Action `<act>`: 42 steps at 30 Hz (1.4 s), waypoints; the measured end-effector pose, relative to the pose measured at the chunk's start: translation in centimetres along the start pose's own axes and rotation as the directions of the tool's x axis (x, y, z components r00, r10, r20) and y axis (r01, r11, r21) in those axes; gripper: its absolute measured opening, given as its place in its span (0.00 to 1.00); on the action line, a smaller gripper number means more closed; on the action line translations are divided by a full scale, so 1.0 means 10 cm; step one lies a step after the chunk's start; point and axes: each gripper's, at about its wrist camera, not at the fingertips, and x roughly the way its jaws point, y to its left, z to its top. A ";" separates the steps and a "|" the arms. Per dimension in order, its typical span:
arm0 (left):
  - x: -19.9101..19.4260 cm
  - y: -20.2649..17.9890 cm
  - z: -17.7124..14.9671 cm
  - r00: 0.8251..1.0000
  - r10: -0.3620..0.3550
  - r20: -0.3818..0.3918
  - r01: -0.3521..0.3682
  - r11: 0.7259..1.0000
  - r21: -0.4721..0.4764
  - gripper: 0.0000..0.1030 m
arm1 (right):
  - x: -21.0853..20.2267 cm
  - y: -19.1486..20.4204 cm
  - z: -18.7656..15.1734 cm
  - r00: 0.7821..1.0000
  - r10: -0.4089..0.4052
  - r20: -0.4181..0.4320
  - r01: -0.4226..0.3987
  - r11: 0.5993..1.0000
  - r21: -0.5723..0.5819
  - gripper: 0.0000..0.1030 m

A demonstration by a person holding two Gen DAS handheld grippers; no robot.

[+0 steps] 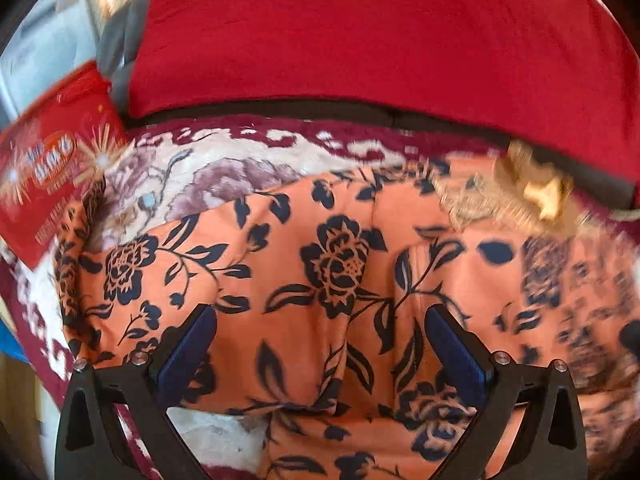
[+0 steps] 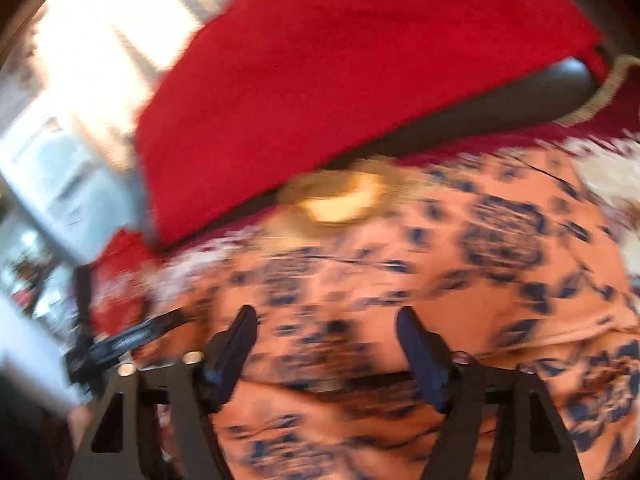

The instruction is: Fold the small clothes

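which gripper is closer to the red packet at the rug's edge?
Left. The red packet lies up and left of the left gripper, beside the orange floral garment. The right gripper sits over the garment, with no packet discernible in its blurred view.

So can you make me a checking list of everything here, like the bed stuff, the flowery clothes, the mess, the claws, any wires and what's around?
Surface: a maroon and cream flowered blanket, with a red cloth over something dark behind it.
Job's things: an orange garment with dark blue flowers spread on the blanket, creased, not neatly folded.
Clutter: a red printed packet at the left edge; a gold trim piece by the garment's far edge.
Grippers: left claw open above the garment, nothing between its fingers; right claw open above the garment, view blurred.
Cables: nothing seen.
Surroundings: bright, blurred window area on the left; details cannot be told.
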 end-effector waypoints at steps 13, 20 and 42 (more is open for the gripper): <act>-0.57 1.10 0.01 0.972 0.225 0.063 -0.208 0.957 -0.202 1.00 | -0.25 -0.07 0.03 0.999 0.014 0.036 -0.017 0.998 0.065 0.60; -0.29 2.27 0.30 0.898 0.406 -0.170 -0.440 0.836 -0.326 1.00 | -0.23 0.16 -0.02 0.996 0.074 0.043 -0.075 0.997 0.033 0.60; 0.25 2.35 0.75 0.959 0.218 -0.180 -0.268 0.903 -0.336 0.05 | -0.03 0.07 0.06 0.997 0.056 0.049 -0.059 0.996 0.069 0.60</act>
